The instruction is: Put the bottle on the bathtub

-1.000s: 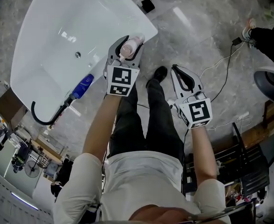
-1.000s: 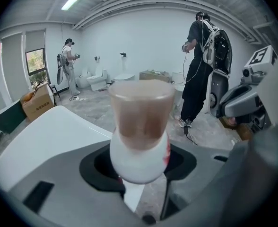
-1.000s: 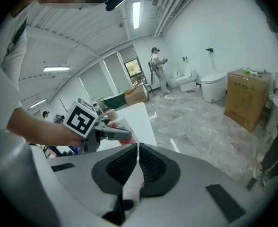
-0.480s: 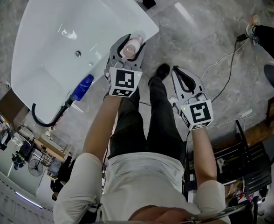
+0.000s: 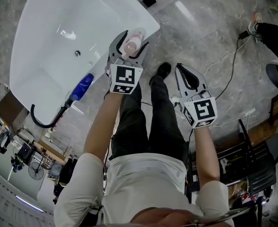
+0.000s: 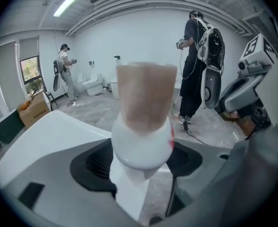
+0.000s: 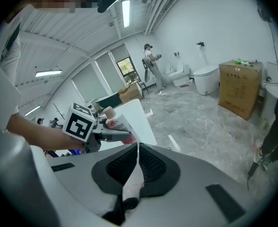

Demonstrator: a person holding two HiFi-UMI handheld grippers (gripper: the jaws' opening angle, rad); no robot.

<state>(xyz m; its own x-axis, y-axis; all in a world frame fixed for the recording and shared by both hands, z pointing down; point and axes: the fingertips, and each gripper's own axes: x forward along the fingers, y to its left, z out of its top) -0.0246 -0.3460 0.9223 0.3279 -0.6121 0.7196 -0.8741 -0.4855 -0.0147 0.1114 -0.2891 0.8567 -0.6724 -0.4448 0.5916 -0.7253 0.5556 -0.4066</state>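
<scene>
Left gripper (image 5: 135,38) hangs over the near right corner of the white, glossy oval bathtub (image 5: 54,51), its jaws spread apart on either side of a white plastic bottle with a pinkish-brown cap and a red mark (image 6: 143,126). The head view shows a gap between the left jaw and the bottle, so the jaws stand round it without pressing it. The bottle is at the tub's rim corner, cap toward the camera, though no view shows whether its base rests on the rim. To the right of the tub lies the grey marble floor (image 5: 210,37), where the person's dark trousers (image 5: 148,122) and one black shoe (image 5: 163,70) show between the two arms. Right gripper (image 5: 179,68) comes next, held out over the floor well apart from the bottle. Its jaws are pressed together with only a thin slit between the black ribbed pads (image 7: 151,167), and nothing is held in them. Farther right, a thin pale cable (image 5: 230,65) runs across the marble.
</scene>
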